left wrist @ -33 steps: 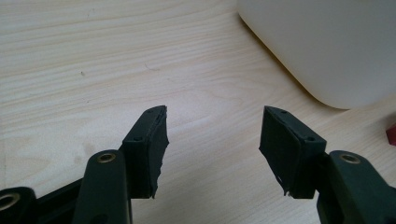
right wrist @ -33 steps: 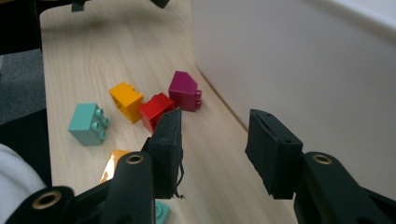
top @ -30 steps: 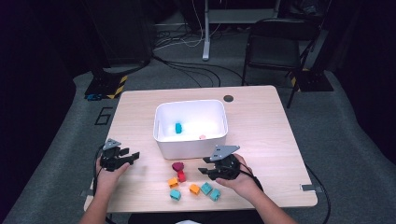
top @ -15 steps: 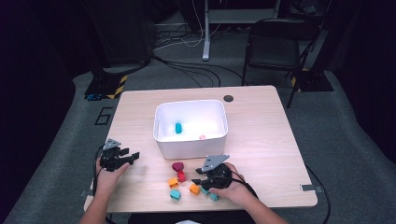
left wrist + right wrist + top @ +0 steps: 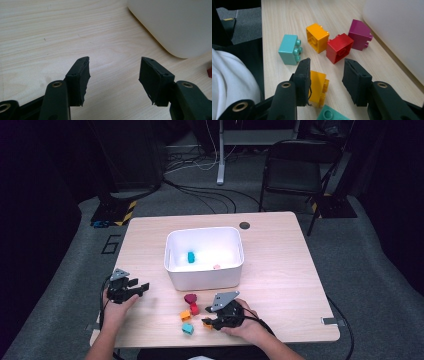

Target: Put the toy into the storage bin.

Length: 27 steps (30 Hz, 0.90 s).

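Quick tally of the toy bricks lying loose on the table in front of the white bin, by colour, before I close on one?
From the right gripper view:
Orange plastic bricks: 2
Teal plastic bricks: 2
Red plastic brick: 1
Magenta plastic brick: 1
Total loose on the table: 6
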Each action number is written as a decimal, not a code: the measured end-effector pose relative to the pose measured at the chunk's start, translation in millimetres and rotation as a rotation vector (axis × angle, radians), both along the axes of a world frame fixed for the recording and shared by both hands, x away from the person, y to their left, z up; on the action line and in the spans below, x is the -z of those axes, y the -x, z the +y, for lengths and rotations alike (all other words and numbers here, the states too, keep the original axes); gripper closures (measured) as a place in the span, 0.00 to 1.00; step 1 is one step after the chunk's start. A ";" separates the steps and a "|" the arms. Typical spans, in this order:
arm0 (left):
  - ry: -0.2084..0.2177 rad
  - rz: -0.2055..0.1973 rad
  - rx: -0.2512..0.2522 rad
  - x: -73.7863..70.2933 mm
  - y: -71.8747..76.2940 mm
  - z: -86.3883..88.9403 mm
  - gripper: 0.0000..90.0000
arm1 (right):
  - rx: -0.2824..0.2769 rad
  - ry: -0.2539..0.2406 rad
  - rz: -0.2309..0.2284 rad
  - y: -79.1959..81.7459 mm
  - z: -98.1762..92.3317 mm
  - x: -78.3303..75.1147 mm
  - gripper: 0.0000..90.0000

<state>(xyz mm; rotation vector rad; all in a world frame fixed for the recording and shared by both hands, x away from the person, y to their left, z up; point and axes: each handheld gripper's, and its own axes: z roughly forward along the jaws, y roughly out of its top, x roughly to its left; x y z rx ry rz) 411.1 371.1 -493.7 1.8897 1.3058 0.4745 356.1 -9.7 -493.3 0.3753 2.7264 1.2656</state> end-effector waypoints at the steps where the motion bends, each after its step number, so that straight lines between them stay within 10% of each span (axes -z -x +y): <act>1: -0.001 -0.001 0.000 0.0 -0.1 -0.1 0.46 | -0.005 0.006 -0.002 0.3 0.6 0.9 0.63; 27: -0.002 0.006 0.002 0.8 -0.8 -0.3 0.46 | -0.010 0.056 0.037 -5.5 4.4 7.9 0.74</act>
